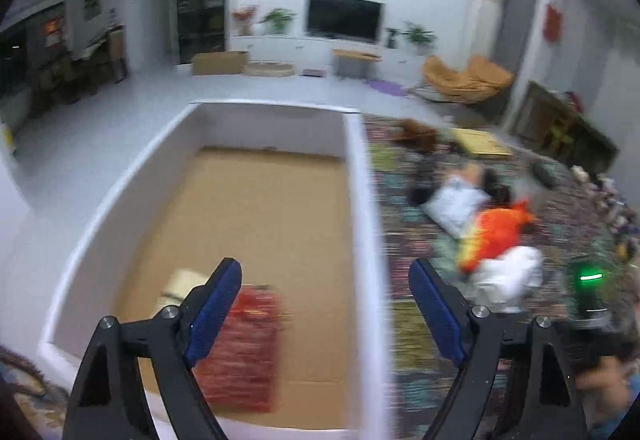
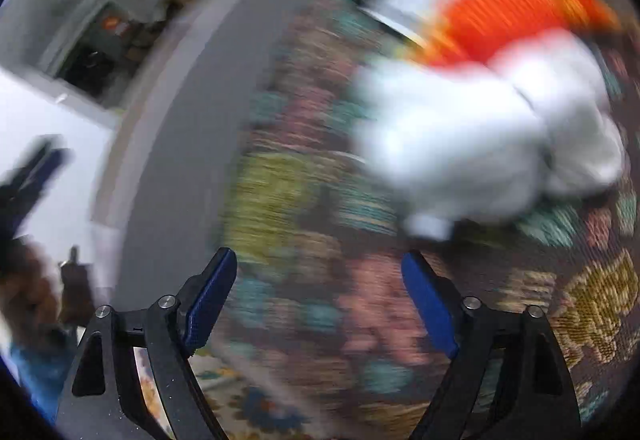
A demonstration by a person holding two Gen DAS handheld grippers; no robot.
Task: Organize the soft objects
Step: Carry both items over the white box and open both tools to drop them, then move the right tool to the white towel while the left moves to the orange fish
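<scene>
Nearest the left wrist camera, the left gripper [image 1: 326, 314] hangs with its blue-padded fingers [image 1: 214, 314] spread wide and nothing between them, above the right-hand wall of a large white box [image 1: 366, 200]. Just beyond the left finger, a red cloth [image 1: 242, 348] lies flat on the box's brown cardboard bottom, its lower end hidden behind the finger, and a pale item beside it is too blurred to name. To the right of the box, on a patterned rug [image 1: 408, 320], a white soft toy [image 1: 508, 278] lies touching an orange plush toy [image 1: 494, 238], with a white pillow [image 1: 458, 206] just behind them; all three are smeared by motion. Further off, a brown toy [image 1: 414, 134] sits on the rug, hard to make out.

In the right wrist view, the right gripper [image 2: 320, 298] also has its fingers [image 2: 430, 310] wide apart and empty, over the rug [image 2: 312, 280]. Ahead of it lie the white soft toy [image 2: 460, 144], then the orange plush toy [image 2: 504, 16] and the pillow [image 2: 412, 0], heavily blurred. The box wall [image 2: 188, 144] runs up the left side.
</scene>
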